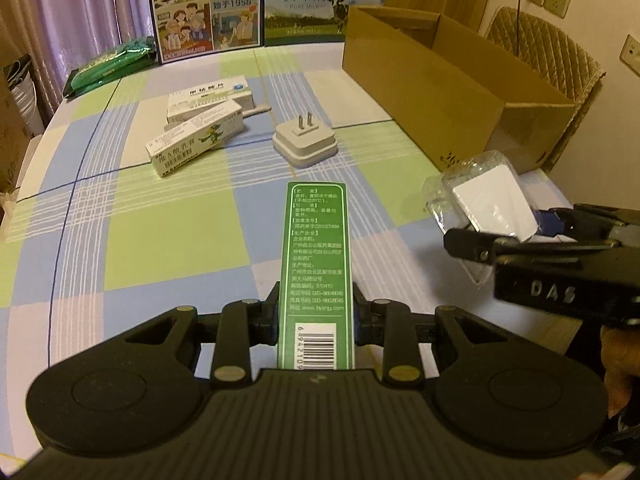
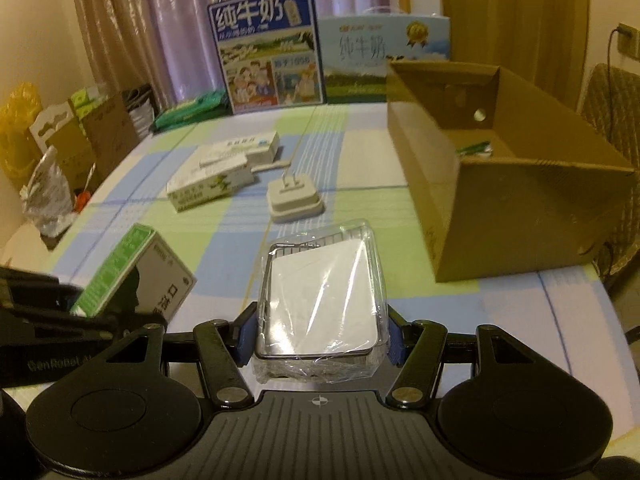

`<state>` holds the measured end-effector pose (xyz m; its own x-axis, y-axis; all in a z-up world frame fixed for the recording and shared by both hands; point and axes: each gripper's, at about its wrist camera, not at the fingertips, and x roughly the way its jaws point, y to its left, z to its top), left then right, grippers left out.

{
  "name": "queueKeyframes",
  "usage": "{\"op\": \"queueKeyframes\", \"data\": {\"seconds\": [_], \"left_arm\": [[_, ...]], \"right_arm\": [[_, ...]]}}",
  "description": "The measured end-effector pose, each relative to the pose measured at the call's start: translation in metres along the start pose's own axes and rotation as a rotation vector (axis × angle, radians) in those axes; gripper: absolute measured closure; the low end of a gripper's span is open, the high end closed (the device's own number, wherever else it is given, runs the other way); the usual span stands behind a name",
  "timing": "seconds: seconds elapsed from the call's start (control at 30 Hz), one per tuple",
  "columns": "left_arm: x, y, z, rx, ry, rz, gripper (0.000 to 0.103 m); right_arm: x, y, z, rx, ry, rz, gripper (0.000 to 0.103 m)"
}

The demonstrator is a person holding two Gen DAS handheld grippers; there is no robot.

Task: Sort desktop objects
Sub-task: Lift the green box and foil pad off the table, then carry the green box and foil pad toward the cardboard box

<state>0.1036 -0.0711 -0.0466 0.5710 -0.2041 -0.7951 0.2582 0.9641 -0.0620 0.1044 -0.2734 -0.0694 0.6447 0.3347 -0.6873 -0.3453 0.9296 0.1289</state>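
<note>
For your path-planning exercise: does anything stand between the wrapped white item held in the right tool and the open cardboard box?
Nothing visible does. The wrapped item sits in the right tool, and only bare tablecloth lies between it and the cardboard box. The white plug lies off to the left of that path.

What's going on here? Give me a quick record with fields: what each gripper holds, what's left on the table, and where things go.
left gripper: shut on green box
right gripper: shut on plastic-wrapped packet
on the table: white plug adapter, two medicine boxes
likely destination: cardboard box, open, something green inside
</note>
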Motion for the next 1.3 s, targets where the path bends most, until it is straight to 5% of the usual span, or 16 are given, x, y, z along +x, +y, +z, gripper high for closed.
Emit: {"op": "queueKeyframes", "data": {"seconds": [1.3], "left_arm": [[-0.027,-0.062,0.038,0.079,-0.075,-0.052,0.078]], "right_arm": [[-0.070,-0.068,0.030,0.083,-0.123,-0.067,0.045]]}}
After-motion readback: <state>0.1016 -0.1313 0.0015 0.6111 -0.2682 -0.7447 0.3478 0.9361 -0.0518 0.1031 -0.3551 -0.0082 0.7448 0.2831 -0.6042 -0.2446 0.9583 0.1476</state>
